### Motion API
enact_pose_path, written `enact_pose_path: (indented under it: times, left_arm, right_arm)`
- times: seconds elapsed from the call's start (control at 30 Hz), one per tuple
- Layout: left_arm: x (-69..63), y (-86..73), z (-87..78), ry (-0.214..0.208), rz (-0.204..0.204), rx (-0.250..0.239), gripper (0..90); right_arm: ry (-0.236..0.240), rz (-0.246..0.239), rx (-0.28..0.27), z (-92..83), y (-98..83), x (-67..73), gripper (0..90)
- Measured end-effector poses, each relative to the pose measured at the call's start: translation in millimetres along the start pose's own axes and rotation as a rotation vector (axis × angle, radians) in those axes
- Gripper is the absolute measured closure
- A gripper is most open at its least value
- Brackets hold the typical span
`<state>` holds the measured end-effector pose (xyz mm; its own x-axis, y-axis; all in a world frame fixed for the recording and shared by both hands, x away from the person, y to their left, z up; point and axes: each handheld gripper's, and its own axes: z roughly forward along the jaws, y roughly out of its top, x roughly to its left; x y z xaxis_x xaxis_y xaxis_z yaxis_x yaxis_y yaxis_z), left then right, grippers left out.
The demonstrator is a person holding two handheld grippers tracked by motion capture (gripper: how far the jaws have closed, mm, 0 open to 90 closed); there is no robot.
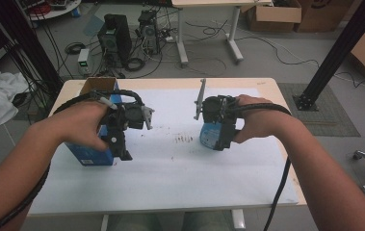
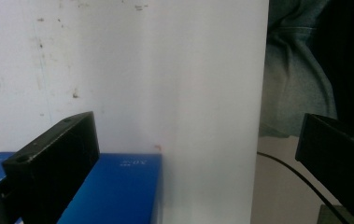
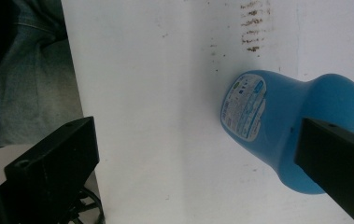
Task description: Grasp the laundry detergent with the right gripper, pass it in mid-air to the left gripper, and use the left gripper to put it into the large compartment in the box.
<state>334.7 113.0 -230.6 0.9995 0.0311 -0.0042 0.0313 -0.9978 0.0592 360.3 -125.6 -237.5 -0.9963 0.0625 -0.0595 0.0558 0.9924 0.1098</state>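
Note:
A blue carton (image 1: 91, 155) with an open brown top stands at the left of the white-covered table (image 1: 170, 183). My left gripper (image 1: 122, 144) hangs over its right side, held in a person's left hand. In the left gripper view the left gripper (image 2: 195, 135) is open, with the carton's blue face (image 2: 114, 191) low beside the left jaw and nothing between the jaws. A blue plastic bottle (image 1: 208, 136) stands at the centre right under my right gripper (image 1: 221, 139). In the right gripper view the right gripper (image 3: 193, 140) is open, and the labelled bottle (image 3: 277, 126) sits partly behind the right jaw.
Brown smudges (image 1: 185, 139) mark the white sheet between the two hands. The table's near edge and the person's jeans (image 2: 296, 79) lie close below the grippers. Behind the table, computer towers (image 1: 115, 38) and cables sit on the floor. A black post (image 1: 334, 53) rises at the right.

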Motion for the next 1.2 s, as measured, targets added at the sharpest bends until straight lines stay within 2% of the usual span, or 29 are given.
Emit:
enact_pose_path:
  times: [0.3, 0.47, 0.5, 0.53, 0.57, 0.6, 0.63, 0.67, 0.7, 0.73, 0.77, 0.8, 0.83, 0.87, 0.9, 0.93, 0.97, 1.0, 1.03, 1.07, 1.1, 1.13, 1.2]
  left_arm:
    - [-3.6, -2.1, -1.2, -0.002, -0.011, -0.001, 0.1]
    - [-7.7, -4.4, -3.8, 0.004, -0.013, -0.005, 0.1]
    - [-7.7, -4.4, -3.8, 0.004, -0.013, -0.005, 0.1]
    - [-8.1, -5.1, -4.4, 0.007, -0.015, -0.008, 0.1]
    - [-8.1, -5.1, -4.4, 0.007, -0.015, -0.008, 0.1]
    - [-8.4, -5.2, -4.3, 0.008, -0.015, -0.010, 0.1]
    - [-8.9, -4.7, -4.8, 0.011, -0.008, -0.008, 0.1]
    - [-8.9, -4.7, -4.8, 0.011, -0.008, -0.008, 0.1]
    - [-9.4, -4.5, -5.1, 0.009, -0.010, -0.009, 0.1]
    - [-9.2, -4.1, -5.6, 0.013, -0.004, -0.010, 0.1]
    - [-9.7, -4.1, -5.5, 0.013, -0.005, -0.017, 0.1]
    - [-10.2, -3.9, -6.1, 0.009, -0.008, -0.014, 0.1]
    - [-10.5, -3.9, -6.0, 0.012, -0.007, -0.017, 0.1]
    - [-10.7, -3.8, -5.8, 0.015, -0.006, -0.017, 0.1]
    - [-10.8, -3.8, -5.5, 0.019, -0.006, -0.017, 0.1]
    - [-10.5, -3.9, -5.1, 0.021, -0.001, -0.011, 0.1]
    - [-10.5, -3.9, -5.1, 0.021, -0.001, -0.011, 0.1]
    - [-10.4, -3.8, -5.0, 0.022, -0.001, -0.010, 0.1]
    - [-10.6, -4.3, -4.2, 0.015, -0.008, -0.011, 0.1]
    - [-10.6, -4.3, -4.2, 0.015, -0.008, -0.011, 0.1]
    - [-10.1, -4.3, -4.1, 0.017, -0.004, -0.013, 0.1]
    - [-10.1, -4.3, -4.1, 0.017, -0.004, -0.013, 0.1]
    - [-9.4, -4.0, -4.4, 0.017, 0.002, -0.013, 0.1]
  right_arm:
    - [0.002, -0.007, -0.006, 3.0, 0.9, 1.4, 0.0]
    - [-0.018, -0.005, -0.114, -2.2, -1.0, 1.9, 0.0]
    - [-0.018, -0.005, -0.114, -2.2, -1.0, 1.9, 0.0]
    - [-0.035, 0.008, -0.177, -5.0, -4.4, 1.2, 0.0]
    - [-0.043, 0.017, -0.213, -6.2, -6.8, 0.8, 0.0]
    - [-0.043, 0.017, -0.213, -6.2, -6.8, 0.8, 0.0]
    - [-0.061, 0.038, -0.286, -8.8, -12.6, 0.0, 0.0]
    - [-0.061, 0.038, -0.286, -8.8, -12.6, 0.0, 0.0]
    - [-0.069, 0.045, -0.322, -10.2, -15.9, -0.8, 0.0]
    - [-0.083, 0.066, -0.400, -13.5, -23.7, -1.2, 0.0]
    - [-0.083, 0.066, -0.400, -13.5, -23.7, -1.2, 0.0]
    - [-0.096, 0.087, -0.488, -17.1, -33.4, -0.7, 0.0]
    - [-0.096, 0.087, -0.488, -17.1, -33.4, -0.7, 0.0]
    - [-0.114, 0.115, -0.575, -20.3, -45.1, 0.6, 0.0]
    - [-0.114, 0.115, -0.575, -20.3, -45.1, 0.6, 0.0]
    - [-0.126, 0.141, -0.655, -22.9, -58.0, 2.1, 0.0]
    - [-0.142, 0.151, -0.682, -23.8, -64.3, 3.3, 0.0]
    - [-0.142, 0.151, -0.682, -23.8, -64.3, 3.3, 0.0]
    - [-0.170, 0.178, -0.727, -24.3, -77.0, 6.0, 0.0]
    - [-0.170, 0.178, -0.727, -24.3, -77.0, 6.0, 0.0]
    - [-0.195, 0.209, -0.764, -23.3, -89.9, 7.8, 0.0]
    - [-0.195, 0.209, -0.764, -23.3, -89.9, 7.8, 0.0]
    - [-0.222, 0.252, -0.807, -18.5, -108.6, 10.3, 0.0]
